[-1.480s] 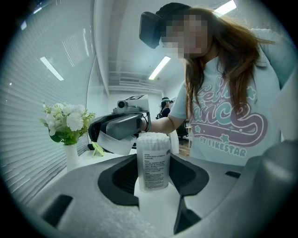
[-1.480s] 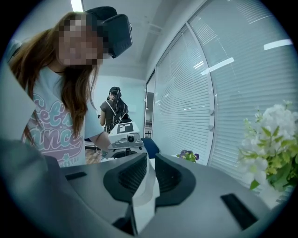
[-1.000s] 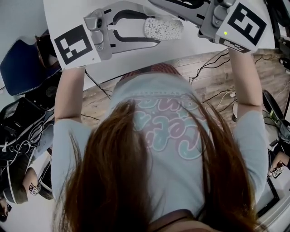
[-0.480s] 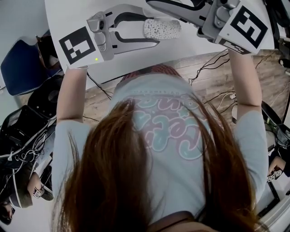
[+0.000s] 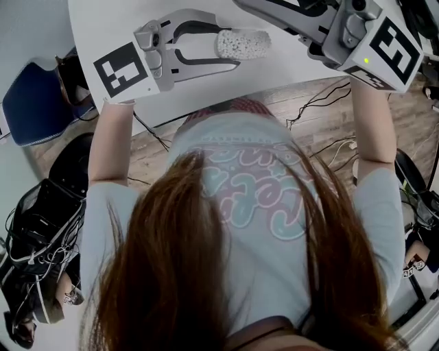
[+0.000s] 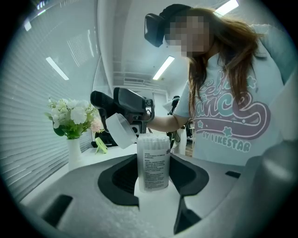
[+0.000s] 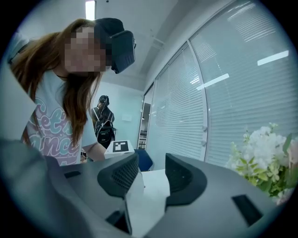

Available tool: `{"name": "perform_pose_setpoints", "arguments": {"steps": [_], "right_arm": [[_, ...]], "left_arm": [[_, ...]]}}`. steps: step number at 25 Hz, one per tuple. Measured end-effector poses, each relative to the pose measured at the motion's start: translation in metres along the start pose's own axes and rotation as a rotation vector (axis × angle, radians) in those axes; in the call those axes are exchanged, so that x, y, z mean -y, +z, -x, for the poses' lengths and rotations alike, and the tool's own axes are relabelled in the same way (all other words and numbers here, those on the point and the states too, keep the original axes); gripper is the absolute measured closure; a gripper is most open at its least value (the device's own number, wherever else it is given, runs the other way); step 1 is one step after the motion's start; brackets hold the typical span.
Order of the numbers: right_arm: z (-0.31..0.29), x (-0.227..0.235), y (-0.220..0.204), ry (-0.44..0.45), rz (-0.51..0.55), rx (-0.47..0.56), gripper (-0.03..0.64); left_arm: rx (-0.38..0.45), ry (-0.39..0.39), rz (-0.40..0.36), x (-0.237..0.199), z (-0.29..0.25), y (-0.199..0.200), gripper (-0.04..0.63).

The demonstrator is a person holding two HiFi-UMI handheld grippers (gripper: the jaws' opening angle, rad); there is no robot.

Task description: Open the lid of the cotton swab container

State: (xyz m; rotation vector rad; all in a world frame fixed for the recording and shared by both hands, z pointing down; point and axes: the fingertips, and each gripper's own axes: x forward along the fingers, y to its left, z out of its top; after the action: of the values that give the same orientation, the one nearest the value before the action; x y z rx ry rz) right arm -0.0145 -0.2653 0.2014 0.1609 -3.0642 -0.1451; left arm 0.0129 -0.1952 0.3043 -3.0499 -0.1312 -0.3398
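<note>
While the left gripper (image 6: 154, 183) clamps it, the swab container (image 6: 152, 160) stands upright, lid (image 6: 120, 130) open

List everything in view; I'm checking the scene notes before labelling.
container: 1, clear, swabs inside, between the left gripper's jaws
lid: 1, white, tipped open at the container's top
table: 1, white, under the grippers
vase of flowers: 1, white, on the table
chair: 1, blue, beside the table
cables: several, black, on the floor
left gripper: 1, grey, shut on the container
right gripper: 1, grey, off to the right, jaws just opened, empty
</note>
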Motion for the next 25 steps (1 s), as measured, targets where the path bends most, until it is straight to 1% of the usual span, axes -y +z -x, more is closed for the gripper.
{"name": "perform_pose_setpoints", "arguments": {"steps": [3, 8, 11, 15, 19, 22, 25], "right_arm": [[0.01, 0.003, 0.001, -0.012, -0.018, 0.014, 0.434], [0.028, -0.015, 0.006, -0.014, -0.013, 0.021, 0.401], [0.035, -0.024, 0.001, 0.009, -0.026, 0.025, 0.383], [0.043, -0.026, -0.013, 0.051, -0.06, 0.049, 0.348], [0.054, -0.042, -0.019, 0.061, -0.05, 0.045, 0.336], [0.064, -0.053, -0.023, 0.052, -0.063, 0.048, 0.333], [0.066, -0.057, -0.033, 0.052, -0.067, 0.019, 0.333]], "left_arm": [[0.006, 0.01, 0.005, -0.004, 0.0, -0.001, 0.405], [0.014, 0.028, -0.011, 0.006, 0.001, 0.008, 0.405], [0.011, 0.038, -0.008, 0.005, 0.0, 0.006, 0.405], [0.017, 0.04, 0.006, -0.006, -0.001, 0.0, 0.405], [0.045, 0.057, -0.005, -0.002, 0.001, 0.01, 0.405], [0.05, 0.077, -0.011, 0.002, 0.002, 0.019, 0.405], [0.056, 0.082, -0.024, 0.003, 0.002, 0.025, 0.405]]}}
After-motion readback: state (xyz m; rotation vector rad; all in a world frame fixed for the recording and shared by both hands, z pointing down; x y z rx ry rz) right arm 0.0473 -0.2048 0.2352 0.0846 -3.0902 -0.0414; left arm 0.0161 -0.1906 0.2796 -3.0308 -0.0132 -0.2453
